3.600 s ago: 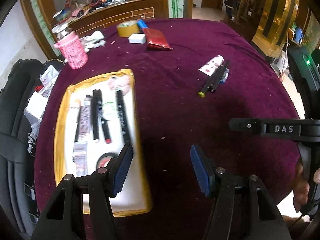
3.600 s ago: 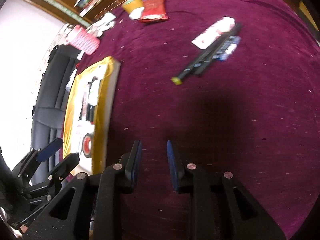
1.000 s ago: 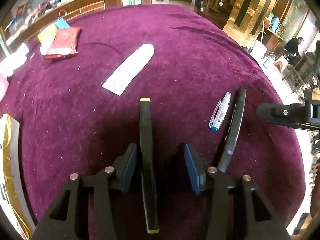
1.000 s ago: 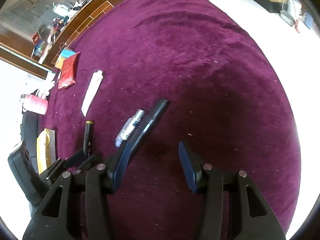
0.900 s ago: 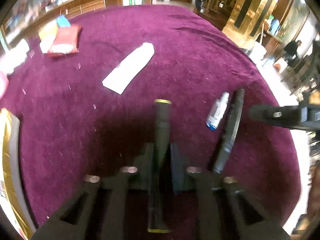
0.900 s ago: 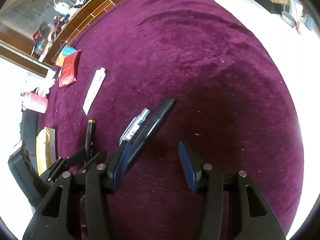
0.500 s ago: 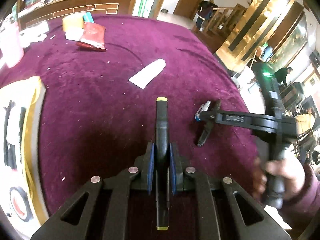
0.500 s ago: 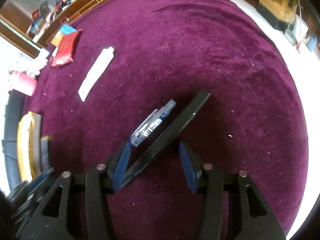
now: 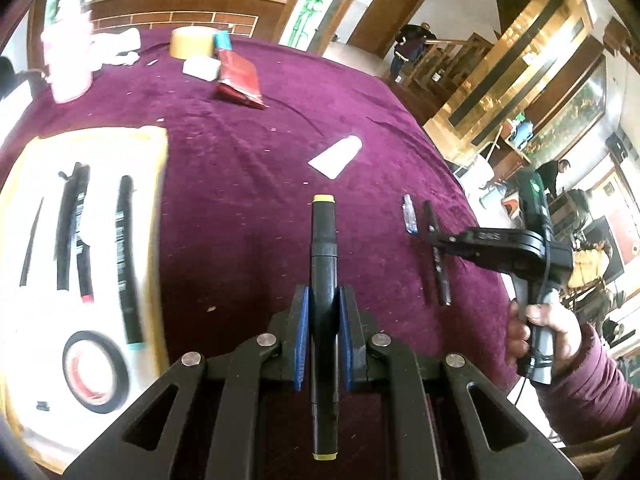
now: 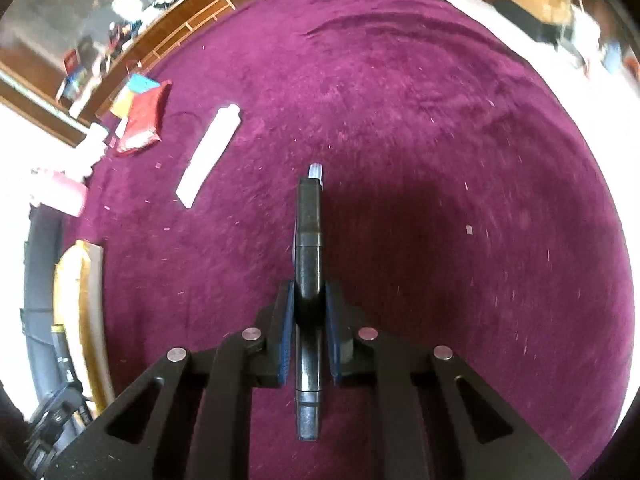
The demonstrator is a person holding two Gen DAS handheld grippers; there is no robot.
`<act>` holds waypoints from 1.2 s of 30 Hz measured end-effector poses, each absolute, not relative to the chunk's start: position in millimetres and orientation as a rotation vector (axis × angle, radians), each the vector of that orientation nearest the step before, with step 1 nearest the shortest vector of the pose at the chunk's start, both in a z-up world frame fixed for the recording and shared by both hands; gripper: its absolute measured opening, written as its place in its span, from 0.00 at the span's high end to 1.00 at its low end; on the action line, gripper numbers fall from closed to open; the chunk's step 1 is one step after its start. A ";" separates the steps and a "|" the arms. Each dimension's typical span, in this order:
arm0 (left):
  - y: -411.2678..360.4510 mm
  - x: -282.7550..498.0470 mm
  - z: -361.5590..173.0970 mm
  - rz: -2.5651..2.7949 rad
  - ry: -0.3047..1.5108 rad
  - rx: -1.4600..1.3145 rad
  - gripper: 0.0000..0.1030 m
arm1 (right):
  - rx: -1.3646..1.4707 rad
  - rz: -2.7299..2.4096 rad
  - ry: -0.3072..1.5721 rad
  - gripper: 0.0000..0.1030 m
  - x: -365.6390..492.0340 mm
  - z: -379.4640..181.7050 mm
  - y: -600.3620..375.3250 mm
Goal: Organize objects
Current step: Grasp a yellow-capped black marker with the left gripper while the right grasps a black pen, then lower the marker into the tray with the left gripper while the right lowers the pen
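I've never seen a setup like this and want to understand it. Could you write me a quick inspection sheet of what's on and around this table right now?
Surface: round table under purple velvet cloth, speckled with crumbs.
Job's things: gold-rimmed tray holding pens and a black tape roll; yellow-capped marker; dark marker; blue pen; white tube.
Clutter: red packet, yellow tape roll, pink cup.
Grippers: left hand-held gripper shut on the yellow-capped marker; right hand-held gripper shut on the dark marker.
Cables: black cable along the right handle.
Surroundings: wooden counter, people in the background.
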State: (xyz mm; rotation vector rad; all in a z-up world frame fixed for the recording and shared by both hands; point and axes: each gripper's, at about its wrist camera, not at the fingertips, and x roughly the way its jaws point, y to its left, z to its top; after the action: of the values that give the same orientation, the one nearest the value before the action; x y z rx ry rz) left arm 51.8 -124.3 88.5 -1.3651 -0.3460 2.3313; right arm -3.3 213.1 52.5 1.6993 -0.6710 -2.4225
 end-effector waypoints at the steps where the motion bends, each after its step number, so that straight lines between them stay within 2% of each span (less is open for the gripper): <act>1: -130.9 53.0 88.6 2.333 -0.355 -1.366 0.89 | 1.687 -2.411 -0.704 0.88 1.3 55.8 212.6; 5: -162.7 60.8 90.3 2.348 -0.391 -1.373 0.89 | 1.623 -2.351 -0.767 0.88 14.6 73.4 194.4; 14: -246.3 88.4 88.2 2.465 -0.479 -1.431 0.89 | 1.534 -2.137 -0.669 0.88 28.7 97.5 85.5; 25: -306.8 94.1 46.4 2.486 -0.583 -1.607 0.89 | 1.582 -1.922 -0.420 0.88 30.2 85.3 -65.5; 36: -300.0 54.8 25.7 2.462 -0.459 -1.626 0.89 | 1.656 -1.986 -0.082 0.88 22.5 53.3 -141.9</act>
State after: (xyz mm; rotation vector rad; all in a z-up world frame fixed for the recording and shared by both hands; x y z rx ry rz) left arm 54.8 -300.0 25.7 -1.6256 -0.4589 2.4619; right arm 22.5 -141.9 53.3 1.6556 -0.0823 -1.9858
